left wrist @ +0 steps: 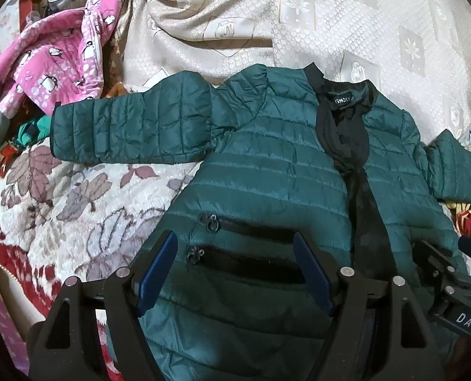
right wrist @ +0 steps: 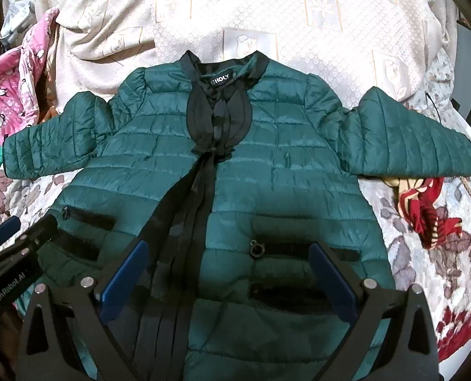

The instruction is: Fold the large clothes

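While both grippers hang over the near hem, the green puffer jacket (right wrist: 267, 165) lies flat and face up on the floral blanket (left wrist: 60, 197), collar far, both sleeves stretched out left and right. Left gripper (left wrist: 235, 273) has its blue fingers (left wrist: 156, 270) spread wide above the left zip pockets, pinching nothing. Right gripper (right wrist: 229, 279) is spread just as wide over the right pockets. Pink penguin cloth (left wrist: 51, 63) is heaped far left, cream bedspread (right wrist: 267, 9) beyond the collar.
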Demonstrator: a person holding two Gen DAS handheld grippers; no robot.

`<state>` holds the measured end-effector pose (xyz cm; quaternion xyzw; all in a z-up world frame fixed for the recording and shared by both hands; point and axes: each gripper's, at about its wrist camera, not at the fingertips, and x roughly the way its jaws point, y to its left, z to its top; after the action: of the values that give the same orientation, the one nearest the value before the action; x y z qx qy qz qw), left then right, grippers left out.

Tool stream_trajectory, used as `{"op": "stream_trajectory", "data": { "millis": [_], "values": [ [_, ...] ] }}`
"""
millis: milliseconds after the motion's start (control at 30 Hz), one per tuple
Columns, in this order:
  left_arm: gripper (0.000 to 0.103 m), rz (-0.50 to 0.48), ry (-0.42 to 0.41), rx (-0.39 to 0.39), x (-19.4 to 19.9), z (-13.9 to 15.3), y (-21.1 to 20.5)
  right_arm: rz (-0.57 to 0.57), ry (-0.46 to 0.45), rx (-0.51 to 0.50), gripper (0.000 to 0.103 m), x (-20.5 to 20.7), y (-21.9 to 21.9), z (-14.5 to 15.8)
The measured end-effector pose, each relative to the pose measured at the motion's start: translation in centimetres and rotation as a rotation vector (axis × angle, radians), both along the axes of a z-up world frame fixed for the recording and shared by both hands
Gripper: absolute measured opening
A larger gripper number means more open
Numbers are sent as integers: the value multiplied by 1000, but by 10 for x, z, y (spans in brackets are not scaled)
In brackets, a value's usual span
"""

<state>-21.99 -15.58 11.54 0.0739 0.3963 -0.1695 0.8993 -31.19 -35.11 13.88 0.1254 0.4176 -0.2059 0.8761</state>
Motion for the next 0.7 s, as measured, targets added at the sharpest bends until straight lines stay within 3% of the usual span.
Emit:
{"op": "stream_trajectory", "data": {
  "millis": [400, 700],
  "values": [
    [49, 23, -10, -29, 13, 13, -1, -4, -97, 22, 103, 17, 0, 15],
    [49, 31, 29, -24, 15, 0, -1, 0, -45, 2, 103, 23, 10, 5]
  ]
}}
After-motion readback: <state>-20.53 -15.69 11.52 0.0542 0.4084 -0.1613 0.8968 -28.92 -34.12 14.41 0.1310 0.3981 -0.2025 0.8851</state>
